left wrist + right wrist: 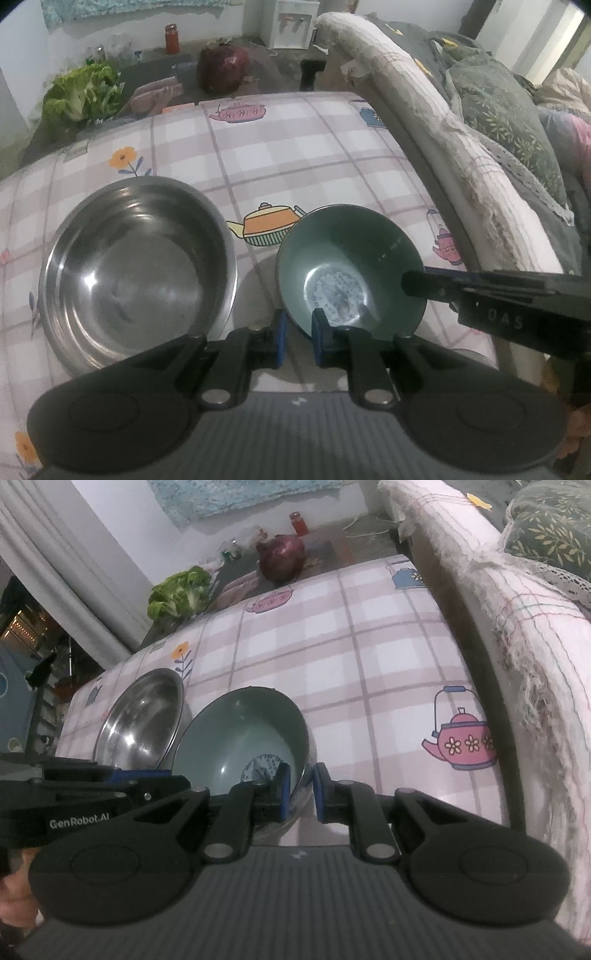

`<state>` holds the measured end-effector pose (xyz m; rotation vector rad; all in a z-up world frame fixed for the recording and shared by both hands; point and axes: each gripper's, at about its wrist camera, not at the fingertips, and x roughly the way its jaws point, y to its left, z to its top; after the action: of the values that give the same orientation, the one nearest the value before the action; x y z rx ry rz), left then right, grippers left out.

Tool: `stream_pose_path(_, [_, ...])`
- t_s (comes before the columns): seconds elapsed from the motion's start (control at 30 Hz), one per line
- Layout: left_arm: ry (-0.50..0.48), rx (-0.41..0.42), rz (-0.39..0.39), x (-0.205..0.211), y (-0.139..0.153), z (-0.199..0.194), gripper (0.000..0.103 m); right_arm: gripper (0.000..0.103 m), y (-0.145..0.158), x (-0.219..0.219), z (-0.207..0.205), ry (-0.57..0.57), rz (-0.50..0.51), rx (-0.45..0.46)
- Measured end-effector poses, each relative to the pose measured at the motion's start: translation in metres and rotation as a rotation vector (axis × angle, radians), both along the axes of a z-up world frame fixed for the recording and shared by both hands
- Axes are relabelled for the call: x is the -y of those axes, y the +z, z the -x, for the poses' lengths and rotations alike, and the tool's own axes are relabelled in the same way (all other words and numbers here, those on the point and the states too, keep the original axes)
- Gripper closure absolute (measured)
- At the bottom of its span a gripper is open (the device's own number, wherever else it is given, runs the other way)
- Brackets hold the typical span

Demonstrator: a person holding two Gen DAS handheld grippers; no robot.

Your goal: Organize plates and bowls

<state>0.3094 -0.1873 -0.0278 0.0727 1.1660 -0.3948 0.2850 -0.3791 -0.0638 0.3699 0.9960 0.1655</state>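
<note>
- Grippers both pinch the green bowl (351, 269) on the checked cloth (295, 147): left gripper (297, 338) near rim, right gripper (300, 792) right rim.
- Steel bowl (136, 269) sits just beside; best lifted level, with 2 grips moving together.

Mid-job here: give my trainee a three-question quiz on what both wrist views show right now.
1. True or false: the steel bowl sits inside the green bowl.
2. Which bowl's rim do the left hand-held gripper and right hand-held gripper both clamp? A) steel B) green
3. Fill in: the bowls rest on a checked ___ printed with teapots.

Key: 1 false, they stand side by side; 2 B; 3 tablecloth.
</note>
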Motion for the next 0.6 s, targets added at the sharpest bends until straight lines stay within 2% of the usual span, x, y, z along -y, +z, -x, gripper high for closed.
stream_pose_path(0.6, [0.025, -0.001, -0.087, 0.018, -0.023, -0.011, 0.084, 0.087, -0.017, 0.002, -0.011, -0.056, -0.061, -0.034])
